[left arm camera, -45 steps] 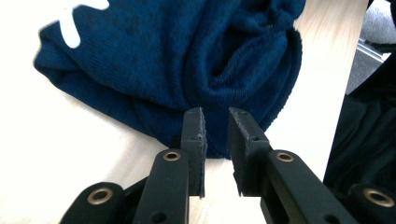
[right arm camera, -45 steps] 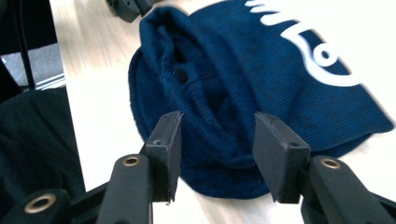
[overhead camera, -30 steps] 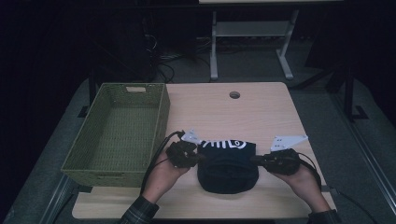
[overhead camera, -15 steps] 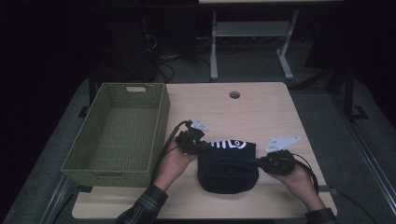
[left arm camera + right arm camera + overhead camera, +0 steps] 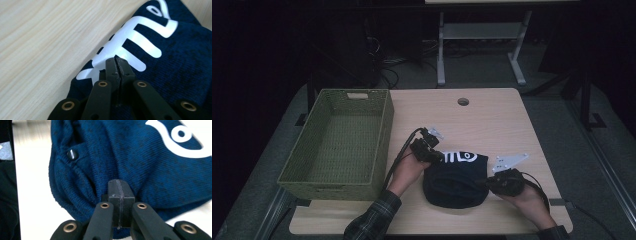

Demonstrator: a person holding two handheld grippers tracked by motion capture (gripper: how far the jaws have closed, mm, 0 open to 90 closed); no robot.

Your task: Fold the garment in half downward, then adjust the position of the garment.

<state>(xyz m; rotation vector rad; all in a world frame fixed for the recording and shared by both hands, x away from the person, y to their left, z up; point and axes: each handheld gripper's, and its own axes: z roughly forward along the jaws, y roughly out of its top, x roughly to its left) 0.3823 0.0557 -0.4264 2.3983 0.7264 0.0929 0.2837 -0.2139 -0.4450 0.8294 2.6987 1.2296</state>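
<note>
Left tool (image 5: 438,155) on folded garment (image 5: 457,177), basket (image 5: 339,142) beside, well apart

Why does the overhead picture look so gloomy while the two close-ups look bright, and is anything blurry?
High view: dim, the room behind the table nearly black, the navy knit garment a dark blob. Left gripper view: well lit, wood grain crisp, the white lettering softens toward the far end. Right gripper view: tabletop washed out to white, knit texture sharp, button glinting.

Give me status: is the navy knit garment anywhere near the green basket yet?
Done: navy knit garment lies bunched on the table. In hand: left gripper and right gripper have jaws shut at its edges. Left, likely: lifting it into the green basket, which has nothing inside.
</note>
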